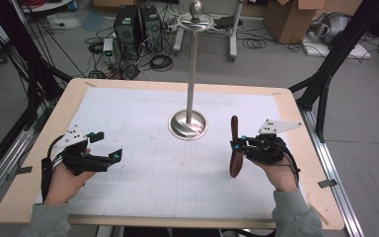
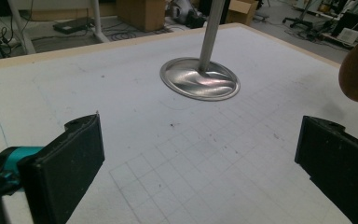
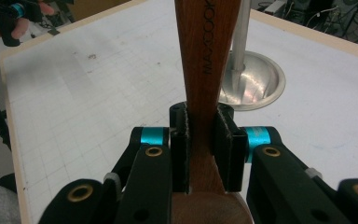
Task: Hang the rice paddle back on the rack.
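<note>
Right tongs [image 1: 238,144] pinch a wooden spoon [image 1: 234,148] by its neck, held above the desk [image 1: 128,98], right of the metal stand [image 1: 189,123] and near its base; left tongs [image 1: 107,146] spread wide, nothing between, well left of the stand.

The high view looks forward and down from above the table's [image 1: 39,197] near edge. Each gripper view rides low and close over the surface, facing inward; all three share the metal stand [image 1: 189,123] [image 2: 200,79] [image 3: 254,79] mid-table
</note>
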Demonstrator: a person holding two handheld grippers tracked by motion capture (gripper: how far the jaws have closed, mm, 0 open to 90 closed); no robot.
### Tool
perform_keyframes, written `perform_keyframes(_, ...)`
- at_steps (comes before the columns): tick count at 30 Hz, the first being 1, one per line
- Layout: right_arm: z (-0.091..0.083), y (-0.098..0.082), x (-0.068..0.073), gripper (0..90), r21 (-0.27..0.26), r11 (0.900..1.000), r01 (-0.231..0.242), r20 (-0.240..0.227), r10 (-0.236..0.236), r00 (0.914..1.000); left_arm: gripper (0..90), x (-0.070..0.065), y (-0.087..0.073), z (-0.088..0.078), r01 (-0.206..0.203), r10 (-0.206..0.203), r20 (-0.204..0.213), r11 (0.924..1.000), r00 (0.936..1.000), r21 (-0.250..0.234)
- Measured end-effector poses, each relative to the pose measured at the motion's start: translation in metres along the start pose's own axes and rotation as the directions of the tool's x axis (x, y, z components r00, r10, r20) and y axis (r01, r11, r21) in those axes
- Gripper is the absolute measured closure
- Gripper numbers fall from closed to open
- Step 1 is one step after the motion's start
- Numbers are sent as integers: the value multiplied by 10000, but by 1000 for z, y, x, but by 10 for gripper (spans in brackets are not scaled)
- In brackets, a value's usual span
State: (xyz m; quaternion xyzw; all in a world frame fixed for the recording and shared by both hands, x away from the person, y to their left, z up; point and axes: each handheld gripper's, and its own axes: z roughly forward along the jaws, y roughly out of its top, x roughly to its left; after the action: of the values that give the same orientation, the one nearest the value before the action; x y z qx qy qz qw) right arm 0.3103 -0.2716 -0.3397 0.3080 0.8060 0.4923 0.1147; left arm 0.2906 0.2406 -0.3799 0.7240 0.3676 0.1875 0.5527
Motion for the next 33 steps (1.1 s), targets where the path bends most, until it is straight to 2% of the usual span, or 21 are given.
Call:
perform_keyframes(5, -1, 9, -6, 775, -25, 10000, -41, -81, 41, 10000, 18, 0, 0, 0, -8, 8, -17, 10000, 10000, 15)
perform_keyframes(9, -3, 19, -11, 775, 17, 9999, 142, -14, -142, 9999, 17, -1, 0, 1, -30, 30, 1, 10000, 10000, 41)
perform_keyframes(16, -8, 31, -21, 775, -141, 9999, 15, -28, -16, 10000, 18, -1, 0, 1, -39, 39, -17, 10000, 10000, 32)
perform_keyframes(20, -5, 38, -25, 775, 1, 9999, 113, 316, -113, 9994, 18, -2, 0, 1, -91, 91, -8, 9999, 10000, 80)
perform_keyframes(29, -7, 54, -30, 775, -226, 9993, 294, 305, -287, 9991, 17, -1, -1, -1, -81, 82, -61, 9999, 9999, 109)
perform_keyframes(33, -14, 62, -33, 775, -622, 9977, 272, 199, -260, 9995, 17, 0, -3, -5, -28, 30, -176, 10000, 9998, 88)
